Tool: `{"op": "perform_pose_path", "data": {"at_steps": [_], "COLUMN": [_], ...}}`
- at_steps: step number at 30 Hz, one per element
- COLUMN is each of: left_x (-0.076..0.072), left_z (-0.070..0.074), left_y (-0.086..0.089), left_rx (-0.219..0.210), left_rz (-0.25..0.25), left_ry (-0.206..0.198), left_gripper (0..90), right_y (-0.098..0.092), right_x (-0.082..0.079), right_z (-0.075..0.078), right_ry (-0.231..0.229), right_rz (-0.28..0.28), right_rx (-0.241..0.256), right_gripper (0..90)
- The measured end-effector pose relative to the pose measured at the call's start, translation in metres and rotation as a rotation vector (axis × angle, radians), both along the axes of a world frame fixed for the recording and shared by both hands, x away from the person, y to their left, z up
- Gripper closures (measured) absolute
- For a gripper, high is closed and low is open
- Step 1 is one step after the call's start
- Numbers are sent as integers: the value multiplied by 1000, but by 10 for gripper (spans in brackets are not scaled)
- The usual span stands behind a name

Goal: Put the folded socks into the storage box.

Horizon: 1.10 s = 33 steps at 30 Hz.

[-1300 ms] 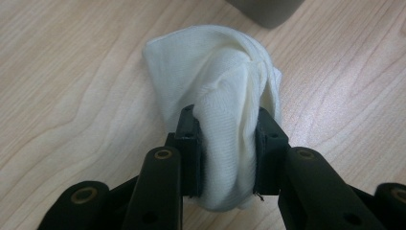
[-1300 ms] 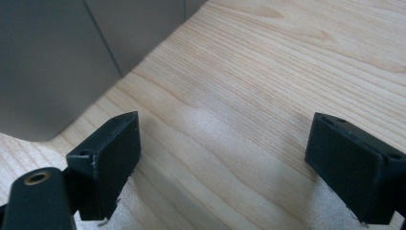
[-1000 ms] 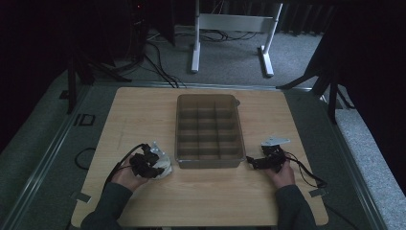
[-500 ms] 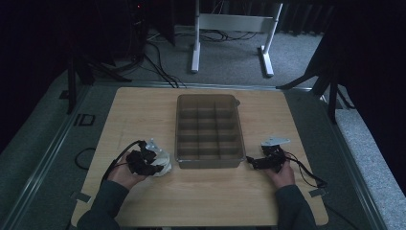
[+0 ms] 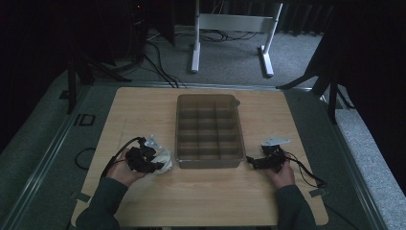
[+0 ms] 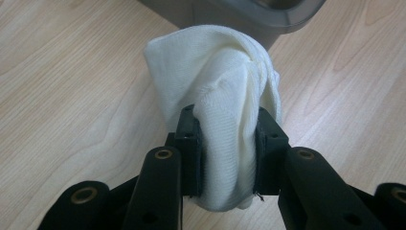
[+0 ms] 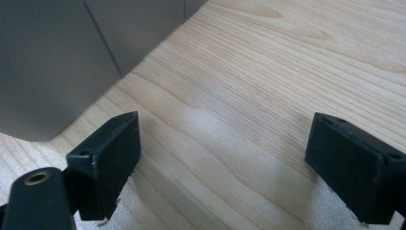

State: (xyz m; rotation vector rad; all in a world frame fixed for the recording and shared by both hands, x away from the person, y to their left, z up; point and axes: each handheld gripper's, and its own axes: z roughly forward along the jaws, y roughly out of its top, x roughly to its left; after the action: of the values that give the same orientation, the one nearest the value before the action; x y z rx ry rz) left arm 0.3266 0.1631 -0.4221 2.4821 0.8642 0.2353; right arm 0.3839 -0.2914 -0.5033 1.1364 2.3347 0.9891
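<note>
A white knitted sock (image 6: pixel 225 124) is bunched up between the jaws of my left gripper (image 6: pixel 225 148), which is shut on it just above the wooden table. From above, the left gripper (image 5: pixel 143 160) and the sock (image 5: pixel 162 160) sit left of the grey divided tray (image 5: pixel 208 162), near its front left corner. My right gripper (image 5: pixel 256 163) rests low over the table by the tray's front right corner. Its jaws stand wide open with bare wood between them (image 7: pixel 222 143), and the tray's grey wall (image 7: pixel 57 62) fills the upper left of the right gripper view.
The tray has several compartments and stands in the middle of the wooden table (image 5: pixel 201 201). Cables (image 5: pixel 306 172) trail from both grippers across the tabletop. Beyond the table a white frame stand (image 5: pixel 230 28) rises from the grey floor.
My left gripper with the sock has shifted slightly, staying left of the tray. The right gripper has stayed put.
</note>
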Motion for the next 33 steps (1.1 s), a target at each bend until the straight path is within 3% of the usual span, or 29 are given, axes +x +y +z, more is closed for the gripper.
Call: {"op": "perform_pose_path", "data": {"at_steps": [33], "left_x": [3], "left_z": [29], "left_y": [3], "left_rx": [-14], "left_rz": [-48], "left_ry": [-31], "left_gripper": [700], "right_y": [0], "right_x": [0], "right_z": [0], "right_ry": [0], "right_rz": [0], "right_rx": [-1], "right_gripper": [116]}}
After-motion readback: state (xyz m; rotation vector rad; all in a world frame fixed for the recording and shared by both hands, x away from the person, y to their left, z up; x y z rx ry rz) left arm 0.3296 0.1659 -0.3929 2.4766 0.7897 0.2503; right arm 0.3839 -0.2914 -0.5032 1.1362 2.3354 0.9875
